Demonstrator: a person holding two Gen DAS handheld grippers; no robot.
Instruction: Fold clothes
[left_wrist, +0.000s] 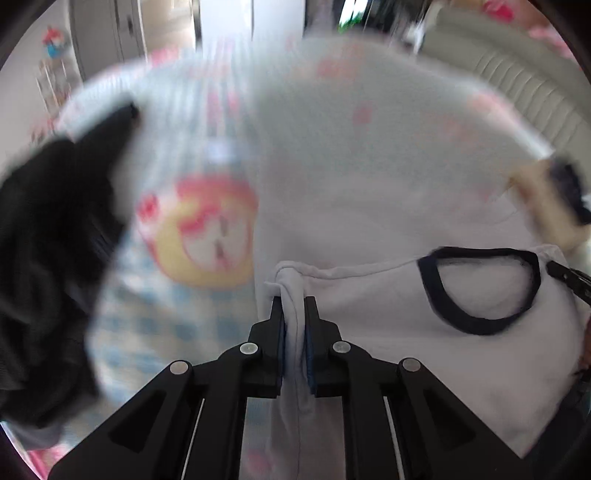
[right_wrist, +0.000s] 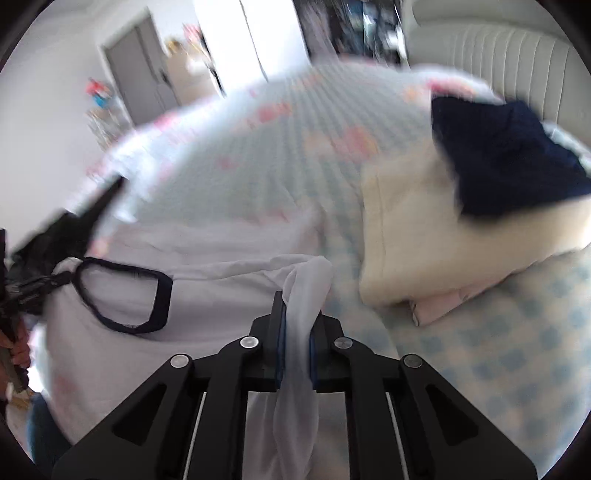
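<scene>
A white T-shirt (left_wrist: 424, 350) with a dark navy neckband (left_wrist: 480, 291) is stretched between my two grippers above the bed. My left gripper (left_wrist: 294, 306) is shut on a bunched shoulder of the shirt. My right gripper (right_wrist: 297, 314) is shut on the other bunched shoulder of the shirt (right_wrist: 166, 295); its neckband (right_wrist: 125, 295) shows to the left. The other gripper shows at the edge of each view. Both views are motion-blurred.
The bed has a blue checked sheet (right_wrist: 498, 350) with pink prints and a round cartoon print (left_wrist: 203, 232). A black garment (left_wrist: 48, 277) lies at left. A folded cream garment (right_wrist: 424, 240) with a navy one (right_wrist: 509, 162) on top lies at right. A padded headboard (right_wrist: 498, 48) stands behind.
</scene>
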